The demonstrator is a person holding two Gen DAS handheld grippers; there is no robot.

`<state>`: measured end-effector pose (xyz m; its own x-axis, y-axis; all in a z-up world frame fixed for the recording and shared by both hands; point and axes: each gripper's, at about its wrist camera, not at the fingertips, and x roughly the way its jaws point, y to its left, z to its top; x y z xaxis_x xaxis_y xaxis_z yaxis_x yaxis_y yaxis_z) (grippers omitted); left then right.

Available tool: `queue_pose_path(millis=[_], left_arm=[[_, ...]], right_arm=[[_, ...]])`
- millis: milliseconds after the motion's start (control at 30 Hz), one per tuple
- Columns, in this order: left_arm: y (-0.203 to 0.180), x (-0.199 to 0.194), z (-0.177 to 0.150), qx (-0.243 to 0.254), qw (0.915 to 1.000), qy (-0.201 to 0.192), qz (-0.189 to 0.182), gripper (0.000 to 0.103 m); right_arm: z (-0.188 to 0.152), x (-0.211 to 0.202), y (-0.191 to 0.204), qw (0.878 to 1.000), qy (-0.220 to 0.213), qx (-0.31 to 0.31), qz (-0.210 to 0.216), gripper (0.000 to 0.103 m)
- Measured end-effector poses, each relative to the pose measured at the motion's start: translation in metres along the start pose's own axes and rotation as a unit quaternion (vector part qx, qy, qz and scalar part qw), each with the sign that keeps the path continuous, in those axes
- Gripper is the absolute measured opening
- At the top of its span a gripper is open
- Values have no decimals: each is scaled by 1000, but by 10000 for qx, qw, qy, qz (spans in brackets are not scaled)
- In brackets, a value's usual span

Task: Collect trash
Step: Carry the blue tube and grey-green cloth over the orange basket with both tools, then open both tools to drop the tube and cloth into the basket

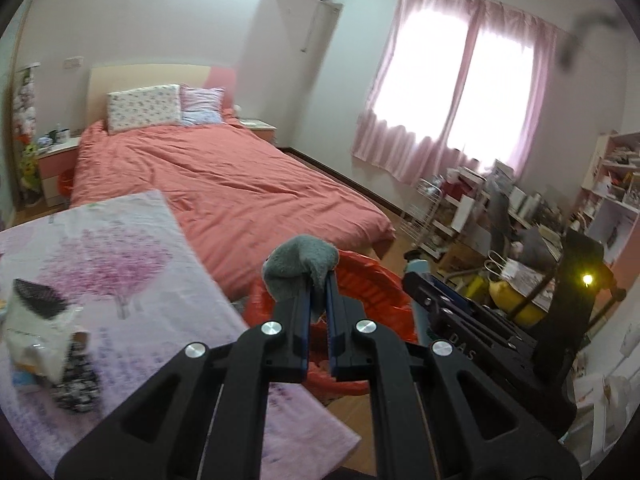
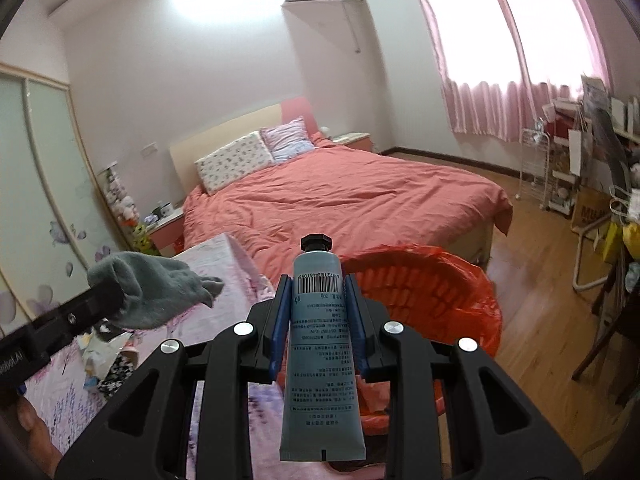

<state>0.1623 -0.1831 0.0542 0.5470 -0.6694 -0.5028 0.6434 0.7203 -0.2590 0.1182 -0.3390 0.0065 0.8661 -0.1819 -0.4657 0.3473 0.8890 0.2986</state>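
My left gripper [image 1: 318, 280] is shut on a grey sock [image 1: 300, 266] and holds it above the near rim of the bin with the red bag [image 1: 376, 284]. The sock also shows in the right wrist view [image 2: 152, 284], at the left over the table. My right gripper [image 2: 316, 284] is shut on a blue-grey tube with a black cap [image 2: 318, 344], cap pointing forward, just left of the red-bagged bin [image 2: 432, 284]. The tube's tip and the right gripper body [image 1: 460, 316] show in the left wrist view.
A table with a lavender floral cloth [image 1: 132, 264] holds a pile of wrappers and paper [image 1: 40, 332], which also shows in the right wrist view [image 2: 108, 352]. A bed with a coral cover [image 2: 352, 196] lies behind. Cluttered shelves and a chair [image 2: 600, 216] stand at the right on the wood floor.
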Motion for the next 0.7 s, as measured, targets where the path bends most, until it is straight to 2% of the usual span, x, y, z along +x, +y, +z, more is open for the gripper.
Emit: queue_pose_path(millis=[167, 367, 400, 500, 567, 700], left_arm=[[-13, 39, -4, 62, 9996, 205, -187, 8], [-16, 89, -9, 100, 9983, 530, -207, 10], [-15, 97, -11, 78, 9980, 599, -162, 13], [-7, 113, -15, -15, 9970, 773, -11, 37], [2, 117, -17, -104, 9963, 848, 81, 41], [17, 112, -24, -112, 9955, 878, 331, 46]], right_arm=[[4, 15, -24, 9997, 70, 252, -16, 27], [10, 33, -44, 9983, 136, 554, 72, 28], [10, 37, -47, 9981, 175, 584, 103, 28], [8, 46, -52, 9972, 305, 682, 65, 29], [6, 47, -56, 9970, 328, 695, 30, 41], [2, 40, -55, 9973, 305, 664, -98, 44]])
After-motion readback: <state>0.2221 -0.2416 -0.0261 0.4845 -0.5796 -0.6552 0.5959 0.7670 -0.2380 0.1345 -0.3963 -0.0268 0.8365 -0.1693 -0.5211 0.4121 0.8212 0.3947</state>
